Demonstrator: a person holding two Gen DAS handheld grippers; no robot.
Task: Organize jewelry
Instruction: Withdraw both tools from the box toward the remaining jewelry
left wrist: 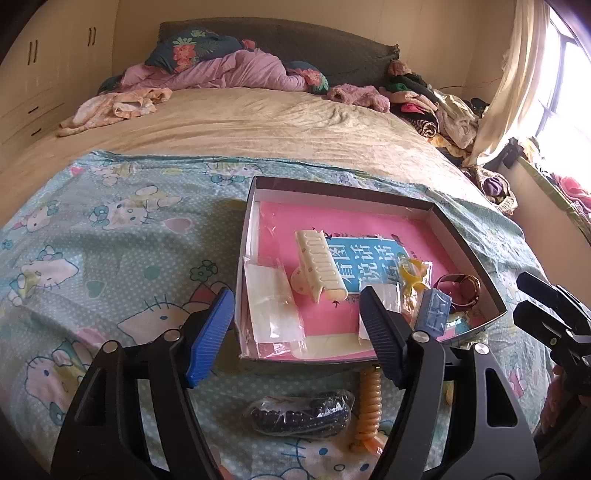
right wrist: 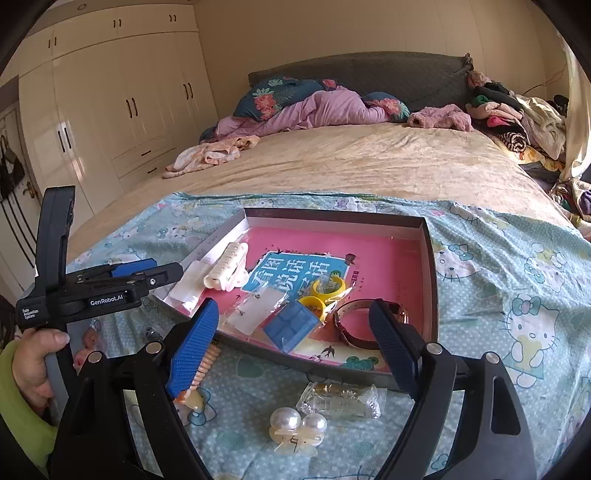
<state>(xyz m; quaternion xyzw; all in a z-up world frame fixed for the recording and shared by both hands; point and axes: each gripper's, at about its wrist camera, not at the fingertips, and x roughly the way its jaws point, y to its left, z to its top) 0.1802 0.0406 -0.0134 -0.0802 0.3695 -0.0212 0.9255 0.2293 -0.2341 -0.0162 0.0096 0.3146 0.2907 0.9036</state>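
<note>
Bedroom setup: a bed (right wrist: pixel 369 162) with a Hello Kitty sheet (right wrist: pixel 517 280) spread on it, cream wardrobes (right wrist: pixel 122 92) behind. Both grippers, left (left wrist: pixel 297 332) and right (right wrist: pixel 295 347), have fingers spread apart with nothing between them. Just past the fingertips sits one shallow box (right wrist: pixel 430 280) holding one cream hair claw (left wrist: pixel 319 271), one watch (right wrist: pixel 354 325), one blue cube (right wrist: pixel 295 325) and two yellow rings (right wrist: pixel 321 295). Nearer than the right fingertips: one pearl clip (right wrist: pixel 297 428).

a bed (right wrist: pixel 351 162) with a tan cover fills the room. grey headboard (right wrist: pixel 369 74) against a cream wall (right wrist: pixel 332 26). cream wardrobe (right wrist: pixel 122 92) on the left. window (left wrist: pixel 565 85) with a pale curtain (left wrist: pixel 513 85) on the right; daylight enters.
</note>
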